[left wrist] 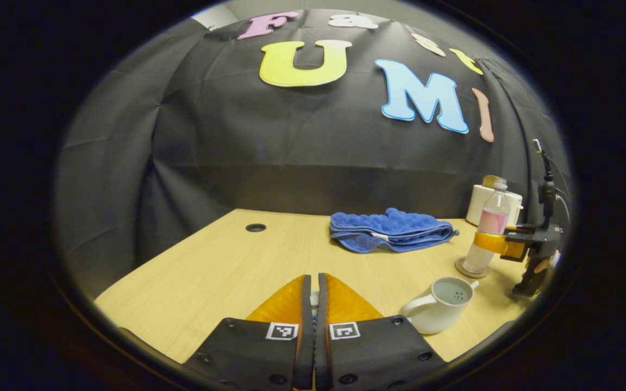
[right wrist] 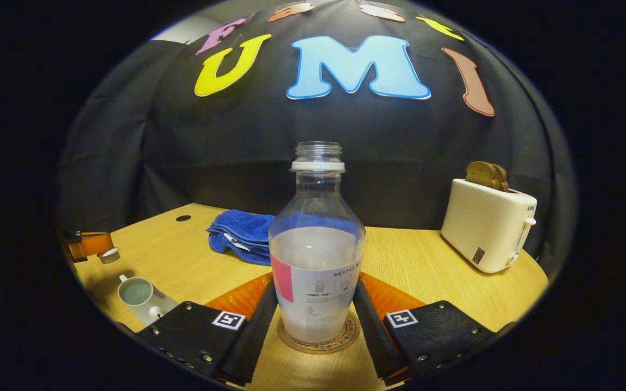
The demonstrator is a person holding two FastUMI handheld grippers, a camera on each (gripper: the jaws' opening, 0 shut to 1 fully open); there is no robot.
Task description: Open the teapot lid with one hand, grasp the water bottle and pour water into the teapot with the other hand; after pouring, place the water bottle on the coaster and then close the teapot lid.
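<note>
Bottle [right wrist: 317, 255] stands on coaster [right wrist: 321, 339] between right claw's [right wrist: 315, 304] fingers.

Wooden table [right wrist: 427, 260] — blue towel [right wrist: 239, 231], toaster [right wrist: 487, 225], teapot [right wrist: 139, 296], coaster [right wrist: 321, 339] under water bottle [right wrist: 317, 255].

Bottle [right wrist: 317, 255]: clear plastic, uncapped, upright, partly filled, centred between the right jaws. It stands on the round coaster [right wrist: 321, 341]. Teapot [left wrist: 442, 303]: white, lid off, water inside, on the table, right of the left jaws. Lid [right wrist: 110, 255]: small, white, raised beyond the teapot.
</note>
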